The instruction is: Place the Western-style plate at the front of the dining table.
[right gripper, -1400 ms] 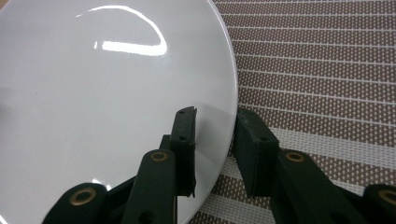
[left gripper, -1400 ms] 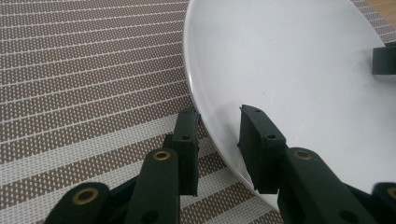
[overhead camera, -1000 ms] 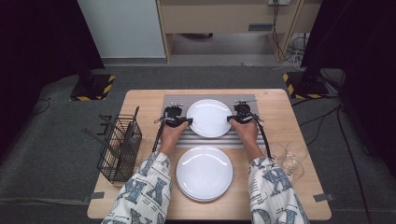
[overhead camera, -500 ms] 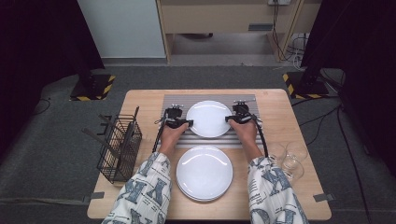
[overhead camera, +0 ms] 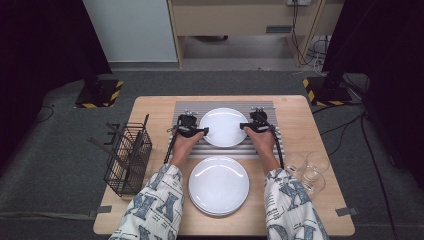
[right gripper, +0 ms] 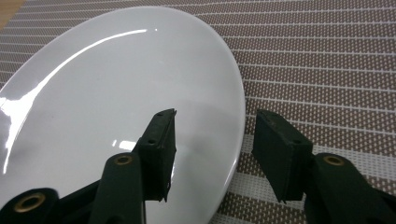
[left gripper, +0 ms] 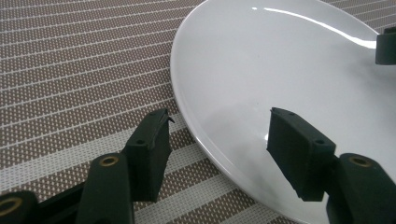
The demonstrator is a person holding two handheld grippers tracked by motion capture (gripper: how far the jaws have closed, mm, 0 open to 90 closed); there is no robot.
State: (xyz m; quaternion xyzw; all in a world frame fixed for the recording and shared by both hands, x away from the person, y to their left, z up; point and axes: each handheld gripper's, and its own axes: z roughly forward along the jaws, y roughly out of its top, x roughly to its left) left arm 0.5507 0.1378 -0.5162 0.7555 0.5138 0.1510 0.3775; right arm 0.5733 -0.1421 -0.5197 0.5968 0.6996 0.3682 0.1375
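Left gripper (left gripper: 217, 128): jaws just opening, astride the round white ceramic plate (overhead camera: 223, 126) rim, pads clear.
Right gripper (right gripper: 215, 130): same, opposite rim.
Plate: on striped mat (overhead camera: 185, 107).

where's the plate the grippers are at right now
In the high view the plate lies on the striped mat at the table's far middle, between the left gripper and right gripper.

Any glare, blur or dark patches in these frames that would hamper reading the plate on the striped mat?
High view: evenly lit table, black surroundings, slightly soft; the stack of plates shows a faint highlight. Left gripper view: sharp, a bright glare streak along the far rim of the plate; the left claw reflects dimly in the glaze. Right gripper view: curved glare bands on the plate's left, mat weave crisp beside the right claw.
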